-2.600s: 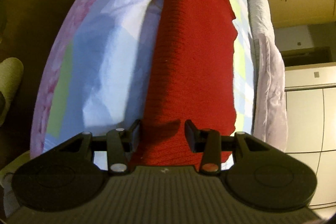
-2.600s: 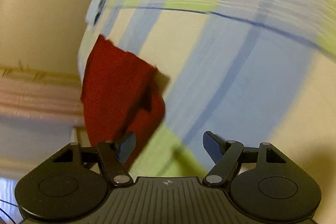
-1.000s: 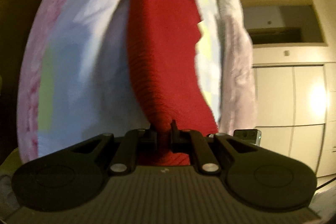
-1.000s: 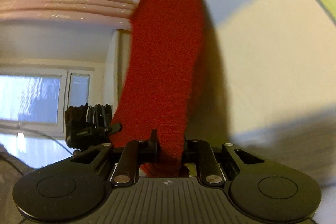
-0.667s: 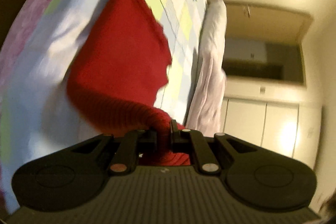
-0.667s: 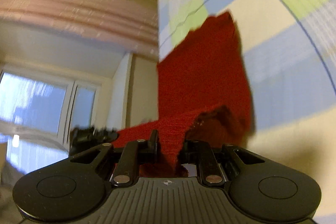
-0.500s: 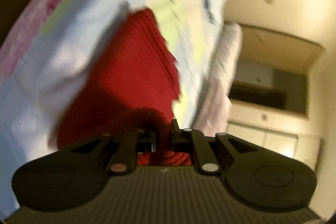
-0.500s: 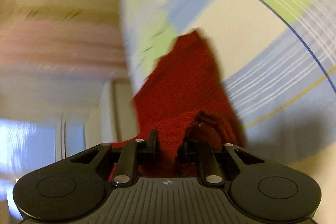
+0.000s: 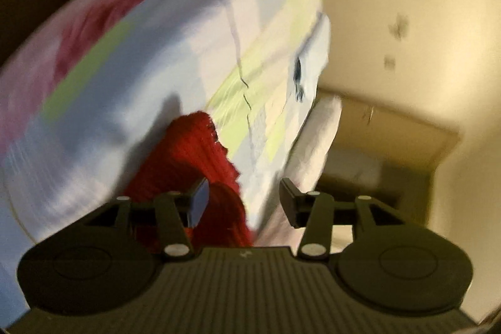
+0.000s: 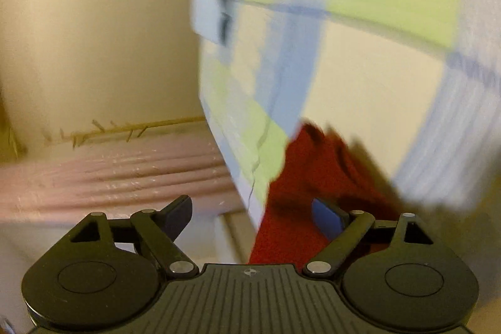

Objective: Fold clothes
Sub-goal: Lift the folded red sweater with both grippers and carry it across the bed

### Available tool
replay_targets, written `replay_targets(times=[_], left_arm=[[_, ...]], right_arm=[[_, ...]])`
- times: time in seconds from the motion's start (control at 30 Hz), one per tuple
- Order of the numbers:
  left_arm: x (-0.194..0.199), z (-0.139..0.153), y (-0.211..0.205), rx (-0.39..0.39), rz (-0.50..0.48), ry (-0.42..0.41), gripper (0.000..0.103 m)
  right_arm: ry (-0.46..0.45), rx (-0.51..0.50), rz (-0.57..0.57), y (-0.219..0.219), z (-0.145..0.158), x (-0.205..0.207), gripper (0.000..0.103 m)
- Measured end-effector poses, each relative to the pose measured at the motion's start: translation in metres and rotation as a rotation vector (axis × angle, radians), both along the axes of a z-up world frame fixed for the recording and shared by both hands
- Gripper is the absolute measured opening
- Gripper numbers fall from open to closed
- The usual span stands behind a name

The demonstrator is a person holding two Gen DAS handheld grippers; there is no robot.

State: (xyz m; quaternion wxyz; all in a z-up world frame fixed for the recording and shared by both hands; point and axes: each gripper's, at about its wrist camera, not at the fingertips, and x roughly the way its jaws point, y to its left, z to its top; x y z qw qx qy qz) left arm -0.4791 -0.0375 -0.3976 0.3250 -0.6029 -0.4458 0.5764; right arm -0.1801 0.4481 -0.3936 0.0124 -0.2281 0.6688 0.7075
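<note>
Where both tongs gripped before (now spread), red knit lies loose.

Lying on the bedsheet: a knit garment, folded over itself, near the edge. Spread apart just above it, the left gripper and right gripper. Beyond the edge, a wall and cupboard.

right gripper: jaws spread wide, holding nothing | red knit garment: bunched near the bed's edge, behind the right jaw | bed: checked sheet, motion-blurred
</note>
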Motion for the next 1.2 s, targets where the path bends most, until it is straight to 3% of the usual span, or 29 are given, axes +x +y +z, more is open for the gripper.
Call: replay_targets(times=[0.1, 0.17, 0.27, 0.47, 0.5, 0.53, 0.6, 0.73, 0.87, 0.93, 1.0, 1.07, 1.2], left_arm=[[0.001, 0.021, 0.011, -0.107, -0.197, 0.255, 0.043], [0.009, 0.031, 0.024, -0.187, -0.329, 0.451, 0.043], [0.02, 0.036, 0.042, -0.215, -0.456, 0.647, 0.043], [0.02, 0.02, 0.065, -0.199, -0.494, 0.668, 0.039], [0.021, 0.018, 0.067, -0.186, -0.498, 0.668, 0.029], [0.021, 0.019, 0.064, -0.168, -0.48, 0.67, 0.008], [0.02, 0.023, 0.057, -0.127, -0.432, 0.676, 0.006], [0.018, 0.03, 0.043, -0.046, -0.336, 0.686, 0.005], [0.015, 0.036, 0.035, -0.074, -0.243, 0.731, 0.005], [0.009, 0.023, 0.036, -0.132, -0.215, 0.691, 0.005], [0.002, 0.003, 0.041, -0.205, -0.218, 0.62, 0.005], [-0.001, -0.008, 0.04, -0.193, -0.194, 0.568, 0.005], [-0.001, 0.012, 0.033, -0.111, -0.13, 0.68, 0.005]], right_arm=[[-0.021, 0.352, 0.145, -0.021, 0.037, -0.013, 0.086], [-0.06, 0.552, 0.305, -0.04, 0.047, -0.021, 0.086], [-0.068, 0.636, 0.432, -0.063, 0.033, -0.039, 0.086], [-0.073, 0.685, 0.47, -0.065, 0.006, -0.053, 0.084], [-0.075, 0.694, 0.47, -0.067, 0.009, -0.052, 0.076], [-0.081, 0.703, 0.47, -0.068, 0.009, -0.053, 0.067], [-0.086, 0.721, 0.463, -0.068, 0.011, -0.054, 0.021], [-0.055, 0.771, 0.398, -0.062, 0.029, -0.045, 0.015], [0.004, 0.835, 0.294, -0.057, 0.055, -0.049, 0.014], [-0.028, 0.867, 0.29, -0.058, 0.054, -0.063, 0.014], [-0.125, 0.887, 0.333, -0.058, 0.039, -0.081, 0.014], [-0.161, 0.875, 0.323, -0.058, 0.026, -0.091, 0.014], [-0.104, 0.893, 0.245, -0.057, 0.032, -0.094, 0.014]])
